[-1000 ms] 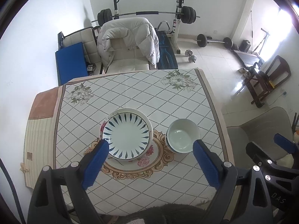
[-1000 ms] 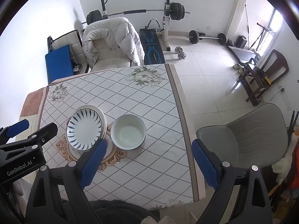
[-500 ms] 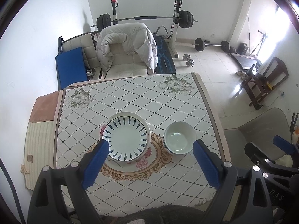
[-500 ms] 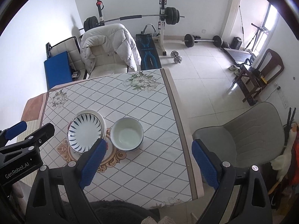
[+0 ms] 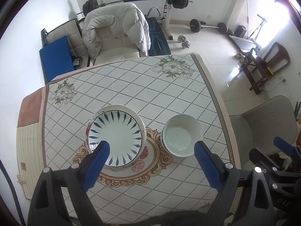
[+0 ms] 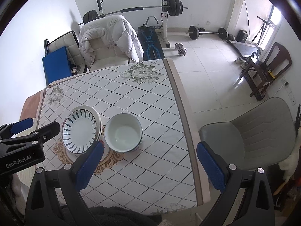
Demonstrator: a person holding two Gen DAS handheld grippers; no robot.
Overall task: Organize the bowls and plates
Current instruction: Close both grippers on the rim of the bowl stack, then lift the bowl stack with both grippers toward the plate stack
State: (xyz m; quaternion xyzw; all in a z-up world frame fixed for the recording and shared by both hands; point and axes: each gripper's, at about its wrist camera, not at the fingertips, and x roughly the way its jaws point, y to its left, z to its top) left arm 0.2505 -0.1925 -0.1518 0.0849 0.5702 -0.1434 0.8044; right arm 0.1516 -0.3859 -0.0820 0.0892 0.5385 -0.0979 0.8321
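A stack of plates, the top one white with blue leaf marks (image 5: 115,136) (image 6: 80,130), sits on the table's near left. Stacked white bowls (image 5: 181,134) (image 6: 123,131) sit just right of it. My left gripper (image 5: 150,148) is open and empty, held high above the table's near edge, over the plates and bowls. My right gripper (image 6: 148,150) is open and empty, high above the table's near right side. The left gripper also shows in the right wrist view (image 6: 32,130) at the left.
The table wears a diamond-patterned cloth (image 5: 131,86) (image 6: 131,94). A grey chair (image 6: 254,133) (image 5: 263,124) stands to its right. A chair with a white jacket (image 5: 116,30) stands behind it. A weight bench, barbells and dumbbells (image 6: 180,49) lie on the floor beyond.
Both grippers have risen and drawn back a little, so the table looks smaller. Plates and bowls have not moved. Both grippers stay open.
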